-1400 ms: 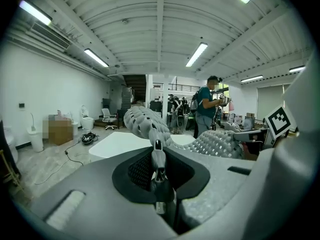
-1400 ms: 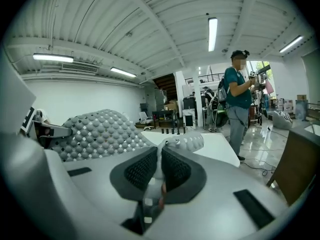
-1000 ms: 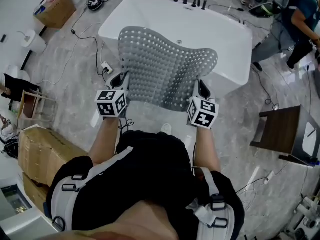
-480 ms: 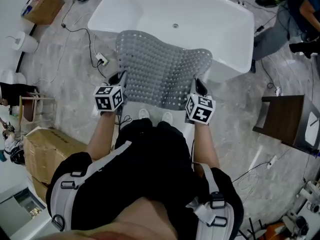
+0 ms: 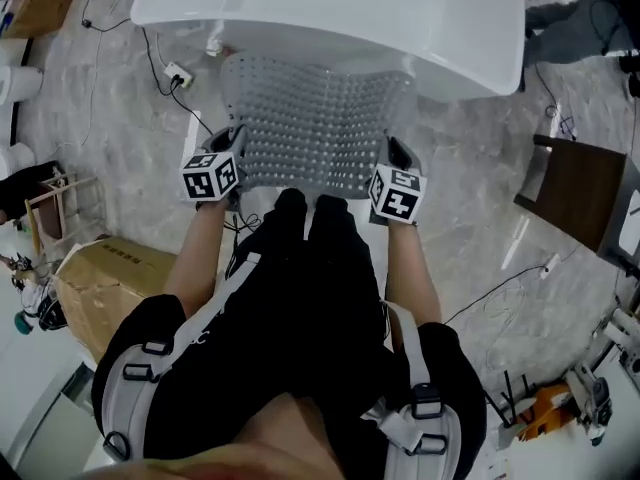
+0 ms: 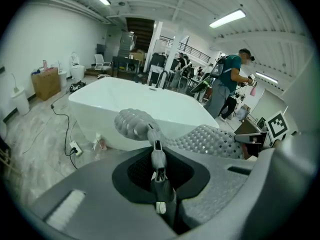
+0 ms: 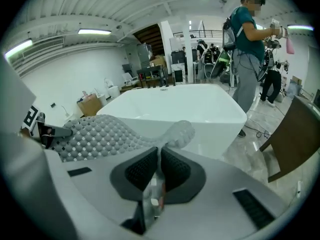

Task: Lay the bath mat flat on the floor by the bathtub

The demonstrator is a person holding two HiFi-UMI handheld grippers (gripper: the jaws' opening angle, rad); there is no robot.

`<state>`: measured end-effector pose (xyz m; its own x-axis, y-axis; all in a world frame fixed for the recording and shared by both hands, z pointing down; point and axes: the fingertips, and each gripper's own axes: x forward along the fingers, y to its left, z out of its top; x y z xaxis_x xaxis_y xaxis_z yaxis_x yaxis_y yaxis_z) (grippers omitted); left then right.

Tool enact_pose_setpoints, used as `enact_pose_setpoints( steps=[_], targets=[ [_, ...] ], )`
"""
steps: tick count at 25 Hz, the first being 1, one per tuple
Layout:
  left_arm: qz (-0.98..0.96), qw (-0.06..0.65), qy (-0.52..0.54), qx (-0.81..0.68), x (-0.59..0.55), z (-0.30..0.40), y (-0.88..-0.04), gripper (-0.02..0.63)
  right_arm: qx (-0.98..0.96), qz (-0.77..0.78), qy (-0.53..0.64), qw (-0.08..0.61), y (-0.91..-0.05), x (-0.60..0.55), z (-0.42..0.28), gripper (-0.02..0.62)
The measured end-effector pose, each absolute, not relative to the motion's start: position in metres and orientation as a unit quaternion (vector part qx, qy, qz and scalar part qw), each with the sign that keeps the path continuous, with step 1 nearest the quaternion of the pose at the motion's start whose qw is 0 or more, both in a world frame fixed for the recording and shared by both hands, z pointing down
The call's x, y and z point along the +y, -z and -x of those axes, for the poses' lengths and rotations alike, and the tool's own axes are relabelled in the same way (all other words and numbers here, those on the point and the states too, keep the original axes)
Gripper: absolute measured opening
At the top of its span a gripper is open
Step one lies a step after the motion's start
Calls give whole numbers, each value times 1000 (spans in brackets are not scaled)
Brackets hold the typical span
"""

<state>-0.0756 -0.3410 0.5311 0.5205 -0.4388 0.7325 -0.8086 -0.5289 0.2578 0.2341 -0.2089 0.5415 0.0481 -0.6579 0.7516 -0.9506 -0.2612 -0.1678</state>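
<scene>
The left gripper (image 5: 236,140) and right gripper (image 5: 392,154) each pinch a near corner of the bath mat (image 5: 315,118), holding it stretched wide over the floor (image 5: 120,158) beside the bathtub (image 5: 400,18), presumably so it goes down flat.

Bath mat (image 5: 312,123) grey studded rubber; bathtub (image 5: 400,8) glossy white.

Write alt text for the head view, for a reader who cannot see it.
From above, a person holds a grey studded bath mat spread between the left gripper and right gripper, each shut on a near corner, in front of a white bathtub. A cardboard box stands left, a dark chair right.
</scene>
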Motion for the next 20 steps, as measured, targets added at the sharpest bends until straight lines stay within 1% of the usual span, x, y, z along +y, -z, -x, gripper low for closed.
enact_pose_setpoints(
  steps=[5,9,14,20],
  targets=[
    [-804,332,-326,-371,-346,79,-600,41,-539,-702,-416,209,-612,-201,-243,31],
    [-798,347,-325,-370,-366,79,-677,40,-511,-706,-443,208,-693,-202,-255,31],
    [-793,366,-310,-377,-406,82,-818,41,-495,-714,-454,197,-827,-223,-268,31],
    [-791,365,-309,-382,-453,79,-1004,41,-493,-722,-444,195,-1006,-261,-283,31]
  ],
)
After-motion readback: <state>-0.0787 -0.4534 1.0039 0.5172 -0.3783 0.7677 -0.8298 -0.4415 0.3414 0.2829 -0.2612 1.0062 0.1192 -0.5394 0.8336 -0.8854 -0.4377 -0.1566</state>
